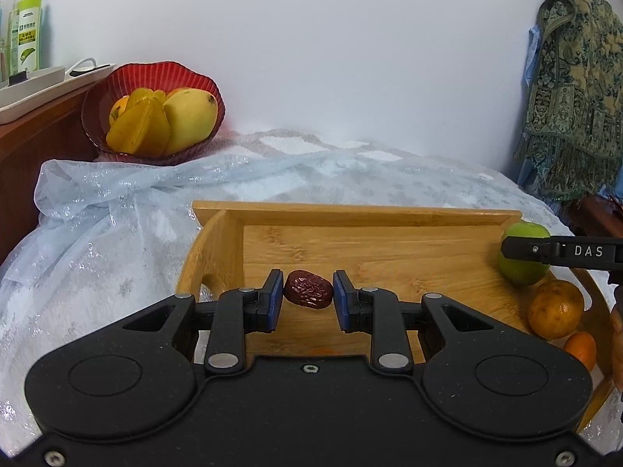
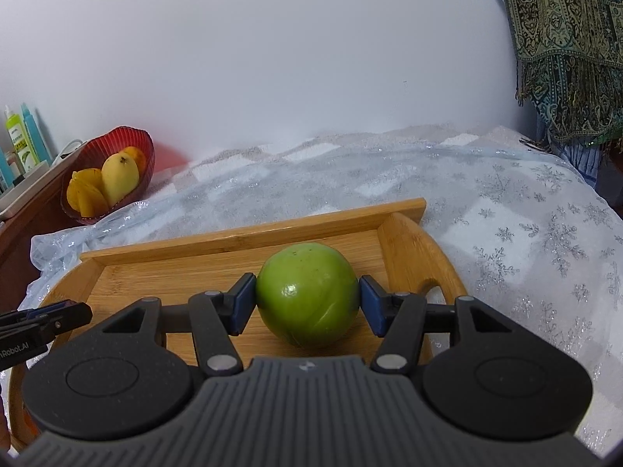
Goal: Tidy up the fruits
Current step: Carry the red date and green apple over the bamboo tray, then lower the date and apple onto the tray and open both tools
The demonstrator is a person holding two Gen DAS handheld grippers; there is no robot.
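Left gripper: clamped on the red date, held between its pads.
Right gripper: gripping the green fruit, over the wooden tray.

One red date, one green apple, one wooden tray. Beside the apple, two orange citrus fruits. One red glass bowl carries one mango, one starfruit, one orange.

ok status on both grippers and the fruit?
Left gripper shut on red date, over wooden tray. Right gripper shut on green fruit, same tray. Nothing in the way.
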